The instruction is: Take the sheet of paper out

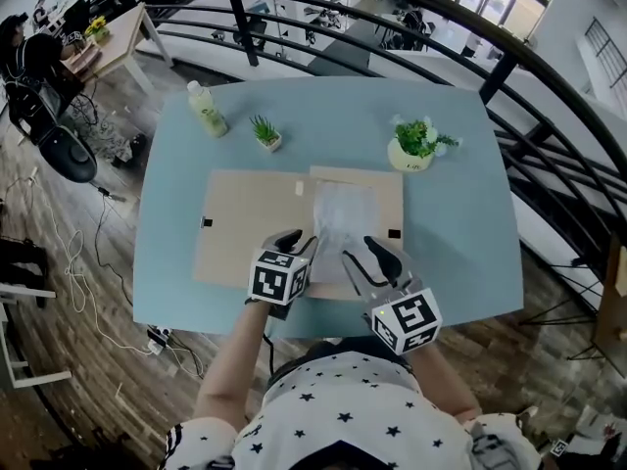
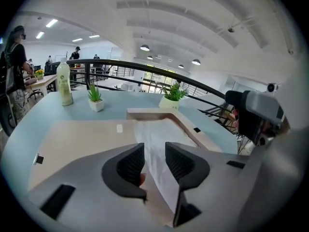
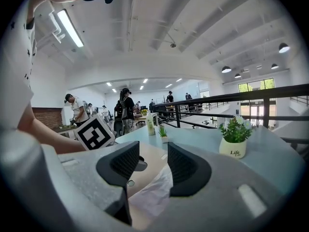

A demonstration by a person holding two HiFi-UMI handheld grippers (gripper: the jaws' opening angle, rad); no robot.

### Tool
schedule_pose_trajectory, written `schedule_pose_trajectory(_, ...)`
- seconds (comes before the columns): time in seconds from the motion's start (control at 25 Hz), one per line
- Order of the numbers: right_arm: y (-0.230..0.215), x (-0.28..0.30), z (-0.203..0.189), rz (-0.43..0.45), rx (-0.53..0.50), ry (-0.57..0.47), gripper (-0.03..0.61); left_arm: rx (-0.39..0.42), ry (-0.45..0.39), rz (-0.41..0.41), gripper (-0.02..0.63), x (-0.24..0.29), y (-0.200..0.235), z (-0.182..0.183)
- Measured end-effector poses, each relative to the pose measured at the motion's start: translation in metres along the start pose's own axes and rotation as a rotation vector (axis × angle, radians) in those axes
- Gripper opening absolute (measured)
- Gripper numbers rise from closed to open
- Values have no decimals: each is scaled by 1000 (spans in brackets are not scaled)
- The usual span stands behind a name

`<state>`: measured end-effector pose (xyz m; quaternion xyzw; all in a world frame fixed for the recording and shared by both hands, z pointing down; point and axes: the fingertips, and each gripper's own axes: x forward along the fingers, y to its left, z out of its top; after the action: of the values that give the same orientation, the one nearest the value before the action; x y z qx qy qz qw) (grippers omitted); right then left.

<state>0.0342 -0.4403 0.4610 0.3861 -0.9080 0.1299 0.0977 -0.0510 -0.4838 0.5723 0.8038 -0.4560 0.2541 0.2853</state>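
A person at a pale blue table (image 1: 460, 253) brings two handheld grippers to the near end of a thin, whitish sheet of paper (image 1: 343, 218). The sheet lies in the right half of a flat tan frame (image 1: 245, 223) opened out on the tabletop. The left gripper (image 1: 297, 243) has its jaws a little apart, and its own view shows the sheet (image 2: 157, 144) running up through the narrow gap, not yet pinched. The right gripper (image 1: 364, 258) is also unclamped, and its own view shows a crumpled corner of the sheet (image 3: 149, 197) just below its parted jaws. The sheet's long axis runs away from the person. Its near end lies between the two grippers and its far end points toward the potted plant (image 1: 416, 145) at the back of the table. The paper looks flimsy and already wrinkled, so the likely risk is a tear or a hard crease. That could happen if one gripper closes and pulls while the far end is caught under the frame's raised edge, or if the two grippers pull in different directions. A jaw set too low could also catch the frame along with the sheet and drag it across the table. A shallow grip on the very edge could simply slip off.
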Motion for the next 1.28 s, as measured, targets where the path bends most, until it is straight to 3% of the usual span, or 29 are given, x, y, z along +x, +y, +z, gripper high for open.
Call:
schedule_pose_trajectory(0.56, -29, 20, -12, 12, 26, 35, 167, 23, 204, 33, 130, 67, 19, -27)
schedule_pose_trajectory(0.92, -36, 27, -12, 23, 38, 38, 167, -13, 304, 55, 129, 82, 23, -50)
schedule_pose_trajectory(1.12, -37, 30, -12, 28, 39, 39, 167, 40, 283, 63, 110, 85, 25, -42)
schedule_pose_trajectory(1.28, -37, 31, -12, 39, 38, 37, 167, 37, 284, 97, 66, 85, 31, -43)
